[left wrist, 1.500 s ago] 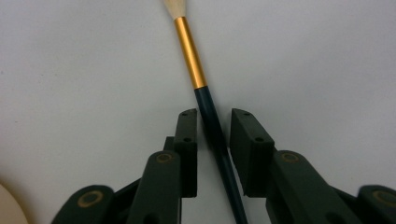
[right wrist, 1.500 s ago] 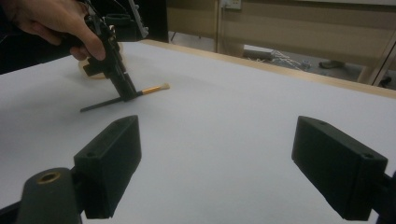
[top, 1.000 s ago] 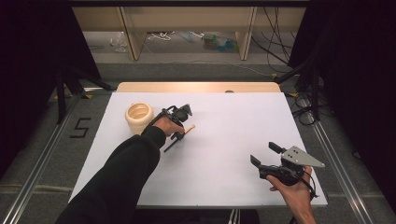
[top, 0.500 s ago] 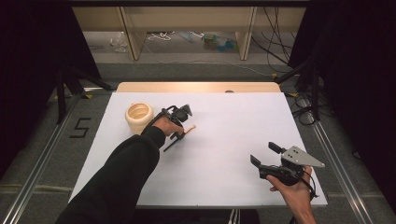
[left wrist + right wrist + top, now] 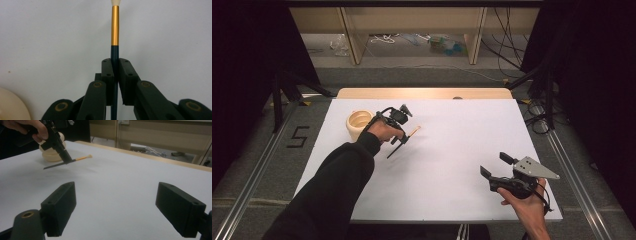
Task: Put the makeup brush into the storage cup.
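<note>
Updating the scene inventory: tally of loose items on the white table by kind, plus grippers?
Brush, dark handle, gold ferrule, clamped in the left gripper: 1
Cream pot: 1
Grippers, counting the right gripper, which holds nothing: 2
Total: 4

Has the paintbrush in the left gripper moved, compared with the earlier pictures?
Yes, slightly. In the high view the paintbrush, clamped in the left gripper, has lifted off the white table, near the cream pot.

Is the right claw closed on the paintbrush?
No: the right claw stands open over bare table, while the left claw clamps the paintbrush.
</note>
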The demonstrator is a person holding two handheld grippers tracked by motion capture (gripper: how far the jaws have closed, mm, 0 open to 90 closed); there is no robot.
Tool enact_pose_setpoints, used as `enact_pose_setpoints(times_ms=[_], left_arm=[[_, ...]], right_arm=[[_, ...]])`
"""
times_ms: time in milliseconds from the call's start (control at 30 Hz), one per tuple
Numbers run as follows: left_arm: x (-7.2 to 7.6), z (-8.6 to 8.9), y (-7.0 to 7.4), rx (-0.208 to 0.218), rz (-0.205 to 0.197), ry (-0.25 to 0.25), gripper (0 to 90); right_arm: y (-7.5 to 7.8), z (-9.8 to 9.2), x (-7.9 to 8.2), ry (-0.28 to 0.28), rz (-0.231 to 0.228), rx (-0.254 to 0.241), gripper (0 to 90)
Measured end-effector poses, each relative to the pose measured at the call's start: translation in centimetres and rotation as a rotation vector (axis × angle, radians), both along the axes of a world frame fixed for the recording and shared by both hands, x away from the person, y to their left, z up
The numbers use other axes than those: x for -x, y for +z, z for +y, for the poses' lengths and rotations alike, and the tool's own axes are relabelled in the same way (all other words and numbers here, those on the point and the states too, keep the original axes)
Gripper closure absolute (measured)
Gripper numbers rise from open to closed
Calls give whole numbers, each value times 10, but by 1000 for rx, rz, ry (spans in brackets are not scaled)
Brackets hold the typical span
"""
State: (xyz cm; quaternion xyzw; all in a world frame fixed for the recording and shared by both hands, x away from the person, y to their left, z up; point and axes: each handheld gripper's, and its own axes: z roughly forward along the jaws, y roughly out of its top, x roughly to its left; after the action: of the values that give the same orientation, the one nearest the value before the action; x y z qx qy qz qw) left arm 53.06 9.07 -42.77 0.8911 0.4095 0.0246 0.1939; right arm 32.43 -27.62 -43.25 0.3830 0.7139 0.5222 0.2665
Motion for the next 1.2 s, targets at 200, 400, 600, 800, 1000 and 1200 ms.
enact_pose_setpoints(times_ms=[200,400,600,800,1000,1200], left_arm=[[3,7,12,84,-49,0,829],[7,19,30,140,-104,-6,829],[11,35,43,215,-166,37,829],[16,50,56,281,-230,67,829],[23,68,68,328,-314,102,829],[28,79,68,363,-344,139,829]], right_arm=[[-1,0,0,5,1,-11,177],[0,-1,0,-7,-1,-1,177],[0,-2,0,-6,1,2,177],[0,-2,0,-6,3,0,177],[-1,-2,-1,-5,-2,-18,177],[0,-3,1,-10,17,11,177]])
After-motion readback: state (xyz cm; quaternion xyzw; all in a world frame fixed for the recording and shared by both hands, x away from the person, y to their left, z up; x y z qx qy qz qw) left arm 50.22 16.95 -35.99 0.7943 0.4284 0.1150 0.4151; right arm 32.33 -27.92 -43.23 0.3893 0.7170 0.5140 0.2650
